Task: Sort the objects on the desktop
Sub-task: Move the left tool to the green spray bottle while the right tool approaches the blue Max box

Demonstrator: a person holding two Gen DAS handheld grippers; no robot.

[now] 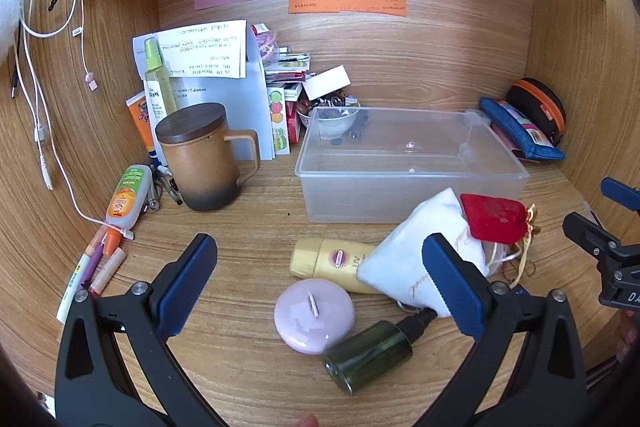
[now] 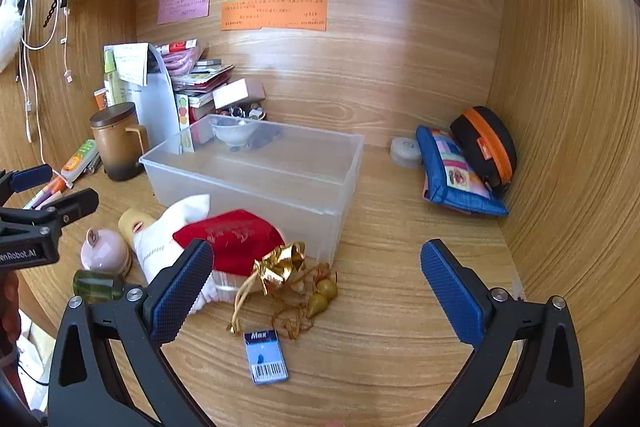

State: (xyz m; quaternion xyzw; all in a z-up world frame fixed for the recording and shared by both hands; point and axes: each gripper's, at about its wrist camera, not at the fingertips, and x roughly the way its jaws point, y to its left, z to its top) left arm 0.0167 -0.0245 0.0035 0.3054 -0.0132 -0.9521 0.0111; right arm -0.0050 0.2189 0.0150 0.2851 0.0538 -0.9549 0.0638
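A clear plastic box [image 1: 412, 163] stands on the desk, also in the right wrist view [image 2: 256, 171]. In front of it lie a white pouch [image 1: 412, 255], a red pouch [image 1: 494, 217] with gold cords, a yellow sunscreen tube [image 1: 332, 261], a lilac round case [image 1: 314, 315] and a dark green spray bottle [image 1: 370, 353]. My left gripper [image 1: 320, 283] is open and empty above them. My right gripper [image 2: 316, 287] is open and empty over the red pouch [image 2: 230, 239], its gold cords [image 2: 288, 275] and a small blue box [image 2: 266, 357].
A brown lidded mug [image 1: 204, 155], an orange-label bottle [image 1: 128, 197], pens [image 1: 100, 263] and papers [image 1: 208, 67] crowd the left. A blue pencil case [image 2: 452, 175] and a black-orange pouch [image 2: 486, 147] lean at the right wall. A small bowl [image 1: 330, 121] sits behind the box.
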